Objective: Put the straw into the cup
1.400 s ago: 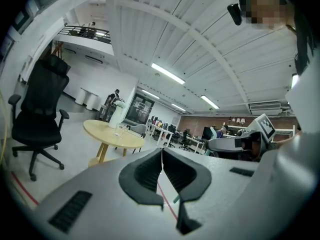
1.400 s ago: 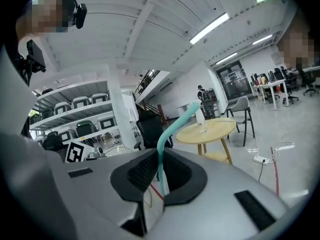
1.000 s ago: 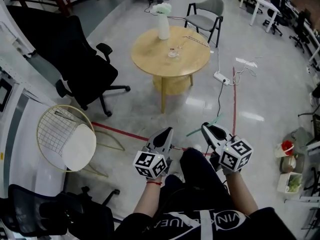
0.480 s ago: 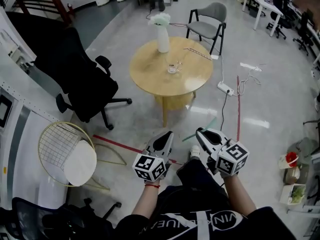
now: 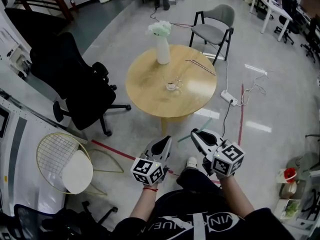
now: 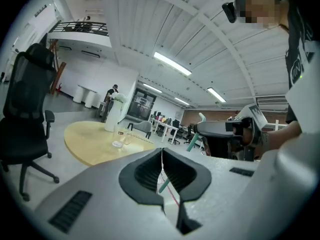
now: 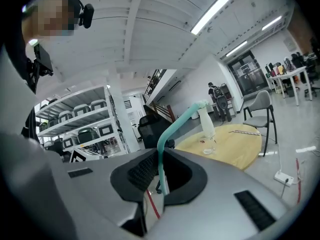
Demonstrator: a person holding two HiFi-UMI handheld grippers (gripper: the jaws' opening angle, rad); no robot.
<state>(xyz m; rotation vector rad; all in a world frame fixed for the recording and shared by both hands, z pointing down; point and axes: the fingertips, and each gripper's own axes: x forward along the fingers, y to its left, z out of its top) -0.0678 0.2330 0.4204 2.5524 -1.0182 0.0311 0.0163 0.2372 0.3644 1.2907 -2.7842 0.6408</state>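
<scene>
The right gripper point(image 5: 196, 135) is clenched on the straw point(image 7: 159, 151). It grips the lower, straight part, and the bent top leans toward the table point(image 5: 145, 84). The left gripper point(image 5: 165, 142) has its jaws pressed together with nothing between them. The cup point(image 5: 173, 84) stands near the middle of the table, on the near side of the vase point(image 5: 163, 51) and apart from it.

The step in hand, as I judge it, is to carry the straw to the table, because both grippers are well apart from it, low over the floor on its near side. To do this well, the grip should stay firm and the straw upright, so that its lower end points down when it comes over the cup. The cup is clear and looks light, so the end should go inside the rim from above and not push against the wall. The approach is better from the near side of the table, away from the vase.

Both forearms reach forward from the body, close together and about level. The two grippers are side by side with their jaws pointing toward the table. The right one is turned a little toward the left one.
</scene>
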